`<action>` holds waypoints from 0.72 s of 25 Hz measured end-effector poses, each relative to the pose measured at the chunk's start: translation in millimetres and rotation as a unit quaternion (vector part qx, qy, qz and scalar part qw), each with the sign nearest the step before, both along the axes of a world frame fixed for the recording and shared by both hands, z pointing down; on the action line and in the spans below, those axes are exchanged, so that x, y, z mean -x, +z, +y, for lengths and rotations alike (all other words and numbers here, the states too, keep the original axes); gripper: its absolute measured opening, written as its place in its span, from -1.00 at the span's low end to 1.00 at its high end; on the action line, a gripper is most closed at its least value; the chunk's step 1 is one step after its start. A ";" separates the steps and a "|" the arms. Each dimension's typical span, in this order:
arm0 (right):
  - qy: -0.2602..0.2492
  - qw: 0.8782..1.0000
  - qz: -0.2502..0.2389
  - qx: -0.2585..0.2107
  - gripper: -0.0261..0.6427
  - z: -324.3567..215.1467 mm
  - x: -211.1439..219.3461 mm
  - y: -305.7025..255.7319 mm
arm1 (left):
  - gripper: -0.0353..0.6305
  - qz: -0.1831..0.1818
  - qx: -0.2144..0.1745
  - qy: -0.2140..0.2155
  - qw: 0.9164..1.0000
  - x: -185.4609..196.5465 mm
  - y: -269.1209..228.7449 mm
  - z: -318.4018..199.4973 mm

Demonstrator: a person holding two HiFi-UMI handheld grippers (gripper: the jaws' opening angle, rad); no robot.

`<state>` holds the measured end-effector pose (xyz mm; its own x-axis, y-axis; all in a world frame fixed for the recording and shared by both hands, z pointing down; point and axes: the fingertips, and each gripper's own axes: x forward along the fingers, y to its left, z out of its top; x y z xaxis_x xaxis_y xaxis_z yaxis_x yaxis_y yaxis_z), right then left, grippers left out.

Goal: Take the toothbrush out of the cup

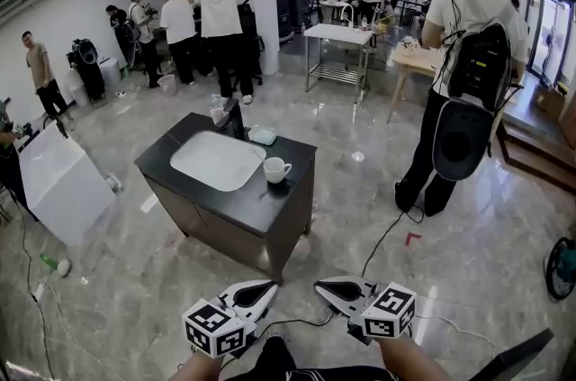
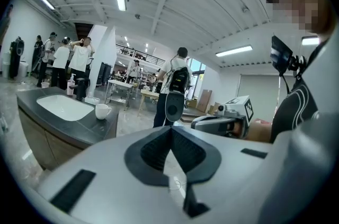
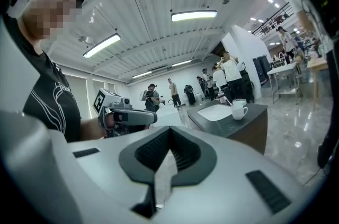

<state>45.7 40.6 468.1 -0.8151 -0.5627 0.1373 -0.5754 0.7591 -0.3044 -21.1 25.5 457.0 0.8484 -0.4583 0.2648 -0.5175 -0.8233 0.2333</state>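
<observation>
Toothbrush is too small to make out, but its white cup (image 1: pixel 276 169) stands on the dark surface (image 1: pixel 270 204), just beside the white sink (image 1: pixel 216 160) at its 3 o'clock. The left tongs (image 1: pixel 267 288) and the right tongs (image 1: pixel 324 287) are both pressed together with nothing in them. They sit side by side at 6 o'clock in the head view, well apart from the surface.

Head view downward, all share distant vanity (image 1: pixel 266 208)
</observation>
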 end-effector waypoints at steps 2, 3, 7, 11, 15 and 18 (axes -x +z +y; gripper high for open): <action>0.002 1.000 0.000 0.006 -0.91 -26.1 7.8 -1.9 | -0.89 0.001 0.006 0.003 1.000 6.9 -1.7 -27.3; 0.004 1.000 -0.001 0.008 -0.91 -38.9 11.0 -2.8 | -0.89 0.002 0.010 0.004 1.000 10.0 -1.9 -40.7; 0.016 1.000 -0.005 0.016 -0.91 -87.7 21.3 -5.1 | -0.89 0.004 0.020 0.010 1.000 17.8 -2.0 -91.5; 0.022 1.000 -0.003 0.020 -0.91 -133.4 34.1 -2.8 | -0.89 0.004 0.024 0.018 1.000 26.8 1.4 -137.7; 0.029 0.999 -0.002 0.019 -0.91 -169.5 46.2 -1.3 | -0.89 0.005 0.025 0.018 1.000 42.2 5.7 -178.6; 0.036 0.999 0.000 0.017 -0.91 -188.1 49.2 -4.3 | -0.89 0.006 0.023 0.019 1.000 49.4 2.8 -200.2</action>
<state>-3.5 -147.5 463.7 -0.7726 -0.6154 0.1563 -0.6281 0.7050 -0.3292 -70.5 -174.7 459.8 0.8682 -0.4133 0.2745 -0.4831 -0.8303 0.2780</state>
